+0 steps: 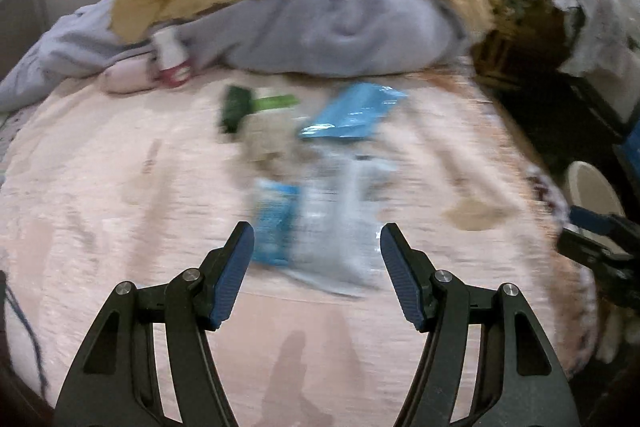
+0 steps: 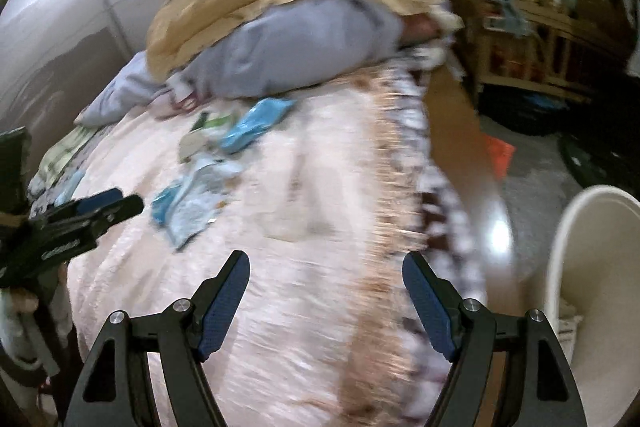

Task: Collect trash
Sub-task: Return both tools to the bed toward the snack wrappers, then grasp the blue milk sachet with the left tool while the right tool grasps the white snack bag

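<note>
Several pieces of trash lie on a pink bedspread (image 1: 100,187). In the blurred left wrist view a clear and blue plastic wrapper (image 1: 320,227) lies just beyond my open, empty left gripper (image 1: 316,239). Farther back lie a blue packet (image 1: 352,111), a beige crumpled piece (image 1: 266,139) and a green and white wrapper (image 1: 256,105). In the right wrist view my right gripper (image 2: 326,271) is open and empty above the bedspread (image 2: 304,227), right of the same wrapper (image 2: 192,203) and blue packet (image 2: 256,125). The left gripper (image 2: 116,205) shows at the left edge.
A white bin (image 2: 592,291) stands on the floor right of the bed; its rim also shows in the left wrist view (image 1: 592,191). A yellow and grey bedding pile (image 1: 300,7) fills the bed's far end, with a small white and red bottle (image 1: 170,59) beside it. Cluttered wooden shelves (image 2: 540,27) stand at right.
</note>
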The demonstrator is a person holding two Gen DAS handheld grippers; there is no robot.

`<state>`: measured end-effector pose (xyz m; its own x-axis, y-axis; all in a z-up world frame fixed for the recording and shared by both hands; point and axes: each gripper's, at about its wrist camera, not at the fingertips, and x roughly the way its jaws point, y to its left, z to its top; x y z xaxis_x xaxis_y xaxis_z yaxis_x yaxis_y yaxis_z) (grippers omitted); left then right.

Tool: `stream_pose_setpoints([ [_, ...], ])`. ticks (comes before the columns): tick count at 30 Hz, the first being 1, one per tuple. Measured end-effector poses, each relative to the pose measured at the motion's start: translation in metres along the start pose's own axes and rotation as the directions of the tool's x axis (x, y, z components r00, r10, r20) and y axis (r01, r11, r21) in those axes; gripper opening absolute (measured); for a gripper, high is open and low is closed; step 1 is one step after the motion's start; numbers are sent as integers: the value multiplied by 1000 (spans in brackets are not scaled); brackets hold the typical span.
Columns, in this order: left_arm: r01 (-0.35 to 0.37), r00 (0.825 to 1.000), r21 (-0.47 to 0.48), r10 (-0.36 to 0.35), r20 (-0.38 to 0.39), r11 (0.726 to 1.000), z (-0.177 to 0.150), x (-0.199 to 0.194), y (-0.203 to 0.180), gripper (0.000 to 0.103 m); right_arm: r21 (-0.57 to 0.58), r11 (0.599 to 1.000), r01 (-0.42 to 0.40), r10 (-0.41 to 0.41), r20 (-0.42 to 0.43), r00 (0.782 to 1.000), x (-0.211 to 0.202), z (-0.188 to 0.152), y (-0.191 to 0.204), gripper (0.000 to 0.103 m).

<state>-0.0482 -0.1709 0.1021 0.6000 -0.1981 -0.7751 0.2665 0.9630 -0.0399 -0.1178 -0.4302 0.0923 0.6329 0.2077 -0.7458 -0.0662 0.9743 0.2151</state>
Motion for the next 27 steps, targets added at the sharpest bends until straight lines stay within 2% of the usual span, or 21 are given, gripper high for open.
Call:
stream_pose_setpoints([
  [2,-15,1000,-29,14,-22,999,2,13,22,65,-22,1000,-13,13,-11,1000,7,2,13,77],
  [5,13,999,-62,-16,-51,998,3,35,41,65,-43,998,-37,36,-27,999,19,5,33,77],
  [9,-7,996,-37,4,-90,999,4,64,45,64,-60,997,-52,49,-53,997,35,7,51,77],
  [10,20,995,-42,-24,-100,999,3,71,47,64,-61,997,-55,52,-60,997,38,8,54,77],
  [11,46,993,-46,-51,-108,998,2,73,48,58,-61,996,-62,58,-68,996,43,9,57,77],
  [12,72,991,-50,-77,-113,996,0,74,49,37,-58,996,-72,68,-77,995,49,12,63,77],
  [13,93,987,-44,-98,-126,995,-1,75,50,27,-55,996,-77,73,-82,994,52,13,66,77],
  [14,98,986,-39,-102,-129,994,-2,73,52,20,-51,995,-85,80,-89,993,58,15,70,77],
  [17,115,986,-54,-120,-113,992,-7,61,68,19,-36,993,-110,105,-113,988,80,24,85,81],
  [23,60,994,-87,-68,-88,994,-15,37,98,19,53,984,-168,175,-169,970,136,45,112,85],
  [27,56,995,-95,-63,-72,994,-18,29,106,19,24,992,-125,127,-201,971,165,51,133,85],
])
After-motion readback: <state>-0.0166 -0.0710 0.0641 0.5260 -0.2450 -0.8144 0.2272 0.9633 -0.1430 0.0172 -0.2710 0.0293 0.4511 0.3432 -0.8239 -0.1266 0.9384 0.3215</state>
